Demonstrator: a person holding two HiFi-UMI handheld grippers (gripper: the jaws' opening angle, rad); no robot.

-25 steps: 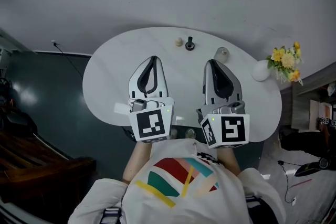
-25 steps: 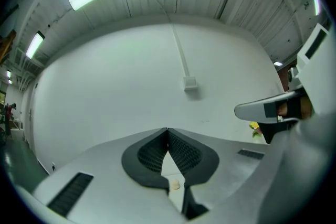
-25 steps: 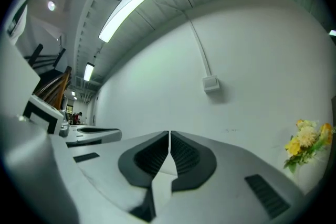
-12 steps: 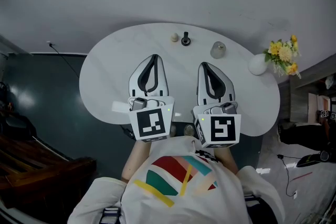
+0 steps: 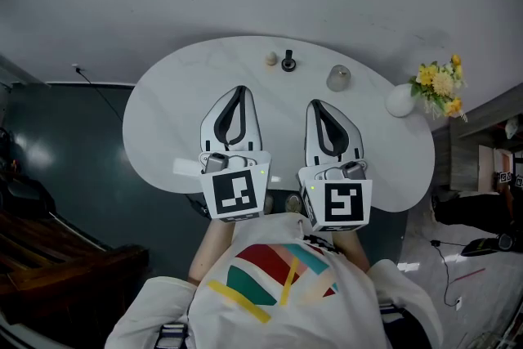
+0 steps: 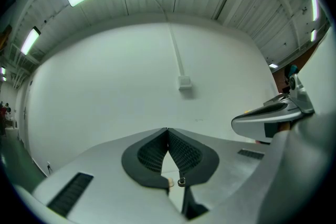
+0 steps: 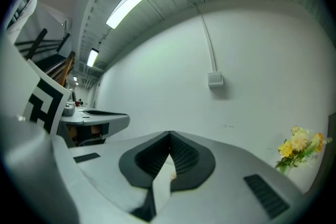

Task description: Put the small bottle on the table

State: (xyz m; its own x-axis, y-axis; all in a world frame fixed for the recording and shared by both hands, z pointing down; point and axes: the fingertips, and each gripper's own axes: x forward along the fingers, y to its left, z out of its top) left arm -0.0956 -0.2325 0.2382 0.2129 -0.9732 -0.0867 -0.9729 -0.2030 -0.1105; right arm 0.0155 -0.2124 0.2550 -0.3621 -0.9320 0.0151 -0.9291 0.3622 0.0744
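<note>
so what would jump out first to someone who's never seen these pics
First the two big grippers: the left gripper and the right gripper are held side by side over the near half of the white oval table. Both have their jaws shut on nothing, and each carries a black-and-white marker cube. After that, the eye goes to the yellow flowers in a white vase at the table's right end.

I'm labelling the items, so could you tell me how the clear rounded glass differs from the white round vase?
The clear rounded glass is see-through; the white round vase is opaque. The vase carries yellow flowers; the glass shows none. The glass stands further in, the vase by the right rim. Both rest on the white oval table.
</note>
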